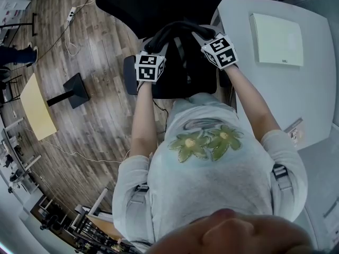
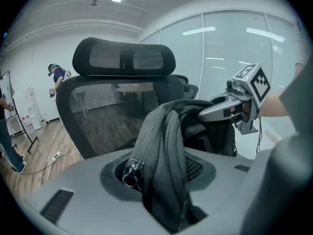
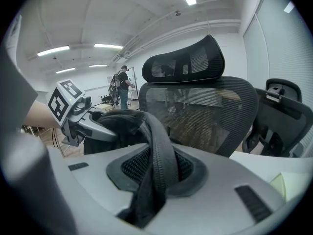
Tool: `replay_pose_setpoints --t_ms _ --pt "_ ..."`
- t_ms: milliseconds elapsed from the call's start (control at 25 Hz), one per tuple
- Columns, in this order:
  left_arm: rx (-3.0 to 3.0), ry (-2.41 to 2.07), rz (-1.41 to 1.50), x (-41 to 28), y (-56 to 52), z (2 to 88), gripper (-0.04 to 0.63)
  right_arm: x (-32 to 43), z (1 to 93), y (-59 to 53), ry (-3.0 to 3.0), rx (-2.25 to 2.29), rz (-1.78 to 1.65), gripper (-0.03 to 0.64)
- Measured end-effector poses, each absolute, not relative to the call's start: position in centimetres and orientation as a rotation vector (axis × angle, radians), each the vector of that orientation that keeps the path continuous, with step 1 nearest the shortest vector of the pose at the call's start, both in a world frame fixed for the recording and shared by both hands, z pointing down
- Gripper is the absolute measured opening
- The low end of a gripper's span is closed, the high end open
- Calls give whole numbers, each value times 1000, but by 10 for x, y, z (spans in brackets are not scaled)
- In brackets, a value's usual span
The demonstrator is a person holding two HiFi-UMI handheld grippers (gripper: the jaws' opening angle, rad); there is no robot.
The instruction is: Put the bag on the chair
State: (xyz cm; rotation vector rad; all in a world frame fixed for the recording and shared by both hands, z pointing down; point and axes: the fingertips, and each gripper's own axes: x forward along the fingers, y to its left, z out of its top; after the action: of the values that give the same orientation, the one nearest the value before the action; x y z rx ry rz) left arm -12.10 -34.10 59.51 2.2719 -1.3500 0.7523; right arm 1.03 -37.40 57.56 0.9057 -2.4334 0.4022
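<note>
Black bag (image 2: pixel 166 136) pinched in left gripper (image 2: pixel 164 190), in right gripper (image 3: pixel 149 190), jaws narrowly apart

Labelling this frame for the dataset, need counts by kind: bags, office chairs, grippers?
bag: 1
office chairs: 2, near chair and far chair
grippers: 2, left gripper and right gripper
Total: 5

Black zippered bag (image 1: pixel 183 70) was upright over the black mesh chair (image 1: pixel 153 4), top bunched; contact with it not confirmed.
</note>
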Motion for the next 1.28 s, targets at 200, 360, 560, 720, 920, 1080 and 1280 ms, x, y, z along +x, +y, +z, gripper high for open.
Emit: replay_pose_setpoints --t_ms 200,360,560,720,920,1080,1280 --pt "2262 -1351 778 -125 -357 606 209 8 587 -390 -2426 903 455 97" --pt "2246 -1323 803 -127 -371 618 216 6 599 -403 -2405 893 493 98" --pt "2217 -1297 826 -132 -388 635 221 1 615 -419 -2380 871 532 100" --pt "2189 -1292 839 -136 -397 649 222 -4 628 -428 -2359 860 563 100" --pt "2162 -1271 840 -138 -403 663 227 -7 639 -434 -2341 841 594 100" --pt "2163 -1232 800 -140 -404 662 235 -9 636 -435 -2375 833 648 105" --pt "2170 -1197 745 -143 -394 652 247 -12 625 -427 -2420 815 691 120"
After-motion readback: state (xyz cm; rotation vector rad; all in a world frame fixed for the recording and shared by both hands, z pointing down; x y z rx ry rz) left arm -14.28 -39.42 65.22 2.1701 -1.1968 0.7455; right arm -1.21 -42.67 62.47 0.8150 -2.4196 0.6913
